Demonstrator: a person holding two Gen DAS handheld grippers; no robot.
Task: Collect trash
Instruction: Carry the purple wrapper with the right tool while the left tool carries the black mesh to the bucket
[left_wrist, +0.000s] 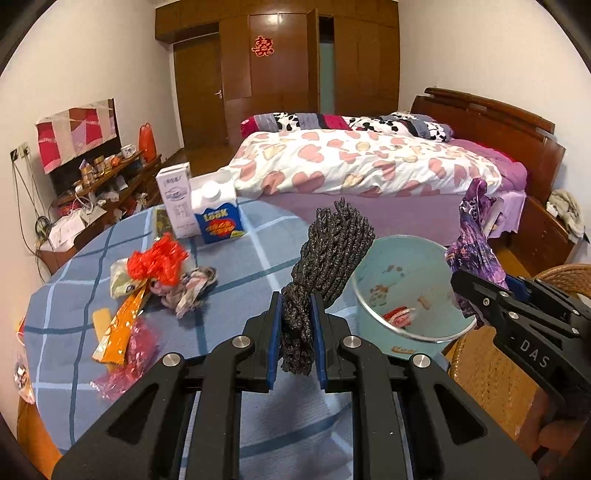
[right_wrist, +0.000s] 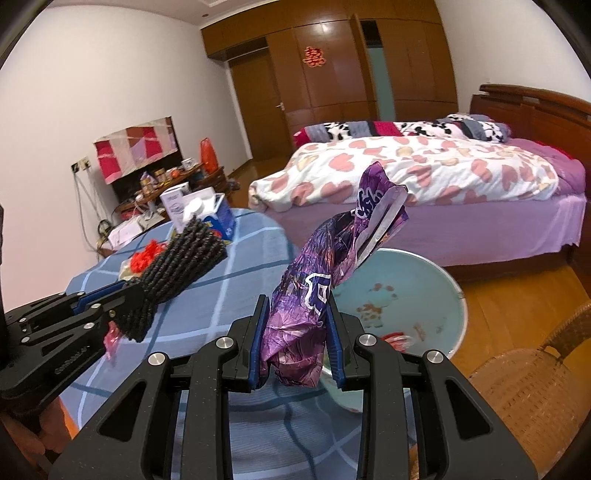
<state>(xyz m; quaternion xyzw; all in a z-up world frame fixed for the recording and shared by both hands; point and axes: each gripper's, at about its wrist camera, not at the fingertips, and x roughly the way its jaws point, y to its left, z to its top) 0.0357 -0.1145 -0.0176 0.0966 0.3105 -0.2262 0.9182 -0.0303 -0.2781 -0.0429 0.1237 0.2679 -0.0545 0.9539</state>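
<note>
My left gripper (left_wrist: 296, 299) is shut on a dark grey rope bundle (left_wrist: 328, 251) and holds it above the blue checked table (left_wrist: 236, 273), just left of a pale blue bin (left_wrist: 373, 321). It also shows in the right wrist view (right_wrist: 136, 295) with the bundle (right_wrist: 184, 254). My right gripper (right_wrist: 295, 306) is shut on a crumpled purple wrapper (right_wrist: 325, 273) and holds it at the bin's (right_wrist: 454, 325) near rim. The right gripper (left_wrist: 465, 291) and purple wrapper (left_wrist: 476, 236) appear at the right in the left wrist view. A red wrapper (left_wrist: 399, 315) lies inside the bin.
On the table lie a red mesh tuft (left_wrist: 159, 258), an orange wrapper (left_wrist: 122, 325), pink plastic (left_wrist: 129, 362), crumpled paper (left_wrist: 192, 288), a blue carton (left_wrist: 218, 218) and a white box (left_wrist: 175, 199). A wicker chair (right_wrist: 532, 391) stands at the right. A bed (left_wrist: 369, 162) lies behind.
</note>
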